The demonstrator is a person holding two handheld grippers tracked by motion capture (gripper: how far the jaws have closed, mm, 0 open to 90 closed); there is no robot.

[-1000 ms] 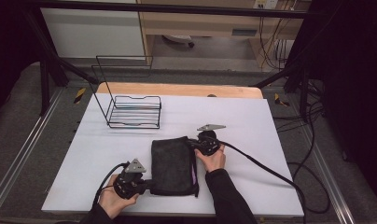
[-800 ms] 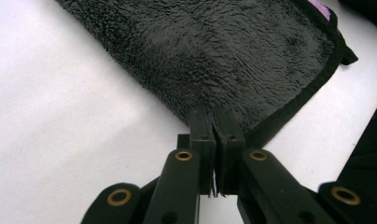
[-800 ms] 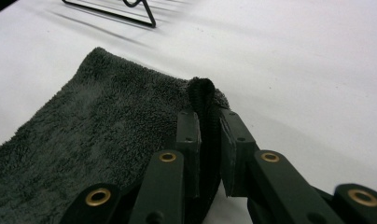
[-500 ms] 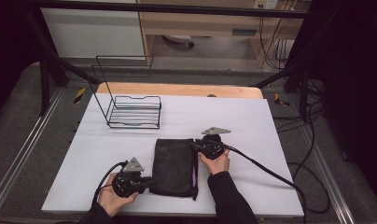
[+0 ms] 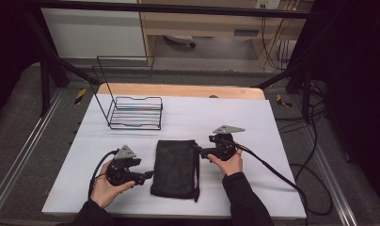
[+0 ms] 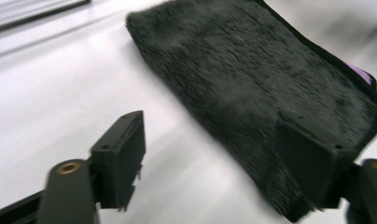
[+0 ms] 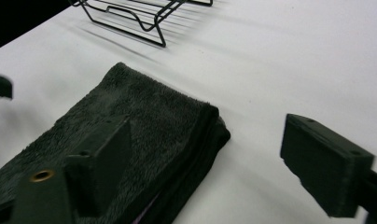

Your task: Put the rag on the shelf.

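The folded black towel (image 5: 176, 168) lies flat on the white table (image 5: 273, 122), near its front edge, between the two grippers. From the high view, the left gripper (image 5: 148, 175) sits just beside the towel's left edge and the right gripper (image 5: 199, 150) at its upper right corner. Both have just been opening; the jaws stand released, gripping nothing.

The left gripper view adds the towel's (image 6: 266, 93) pile and a purple tag (image 6: 361, 73) at its far edge; one jaw overlaps the cloth in the picture, contact unclear. The right gripper view shows the towel's (image 7: 144, 126) layered fold edge and part of the wire rack (image 7: 144, 14).

The rack (image 5: 131, 110) stands at the table's back left, well apart. Beyond lie a wooden edge (image 5: 178, 90), dark floor and cables (image 5: 315, 141).

Both gripper views are blurred, and the person's forearms are cut off at the bottom.
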